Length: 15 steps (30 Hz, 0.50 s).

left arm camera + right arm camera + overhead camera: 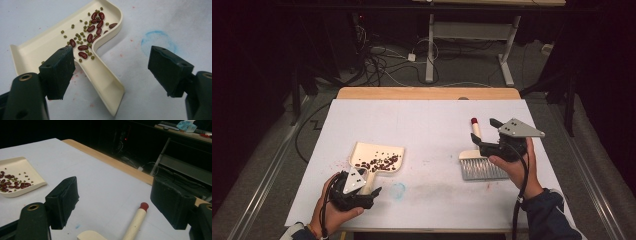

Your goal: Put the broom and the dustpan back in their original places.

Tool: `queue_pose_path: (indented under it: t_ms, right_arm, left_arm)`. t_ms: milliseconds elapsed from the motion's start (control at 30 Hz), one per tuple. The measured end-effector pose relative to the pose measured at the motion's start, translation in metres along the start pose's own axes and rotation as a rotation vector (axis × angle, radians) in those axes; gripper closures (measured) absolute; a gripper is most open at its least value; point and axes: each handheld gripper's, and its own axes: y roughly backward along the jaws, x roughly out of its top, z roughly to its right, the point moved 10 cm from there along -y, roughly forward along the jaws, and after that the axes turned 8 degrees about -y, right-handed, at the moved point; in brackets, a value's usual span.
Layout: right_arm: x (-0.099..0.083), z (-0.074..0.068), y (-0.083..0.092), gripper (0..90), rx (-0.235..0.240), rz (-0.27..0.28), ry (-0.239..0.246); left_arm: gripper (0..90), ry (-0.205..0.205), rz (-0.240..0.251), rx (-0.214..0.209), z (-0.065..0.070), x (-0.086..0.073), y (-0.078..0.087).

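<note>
Both tongs are black, the left tongs (371, 190) and right tongs (483, 131) each topped by a grey three-cornered plate with dark screw holes, a black cable trailing behind. Dark blue sleeves (548, 215) cover the forearms.

White-covered bench (427, 125), wooden far edge; cream dustpan (379, 152) with beans (379, 162) lying left, hand brush (479, 162) right, faint blue ring (398, 190) between.

We see a cream dustpan (105, 75) of smooth plastic with a slight gloss. The red beans (96, 25) in it look shiny. The table (427, 93) has a matt wooden edge, covered by white paper (427, 125) (matt, a little stained). The brush (482, 162) has grey bristles and a pale handle.
</note>
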Motion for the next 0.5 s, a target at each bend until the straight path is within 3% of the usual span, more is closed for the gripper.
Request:
queue_pose_path:
  t_ms: [333,500]
  right_arm:
    - [-0.011,-0.006,0.016,22.9,-0.003,0.012,0.055]
    - [-0.018,-0.006,0.025,22.9,-0.001,0.017,0.060]
  left_arm:
    - [21.6,-0.002,-0.003,0.005,0.000,0.000,-0.001]
    - [21.6,-0.006,-0.008,0.007,0.000,0.000,-0.001]
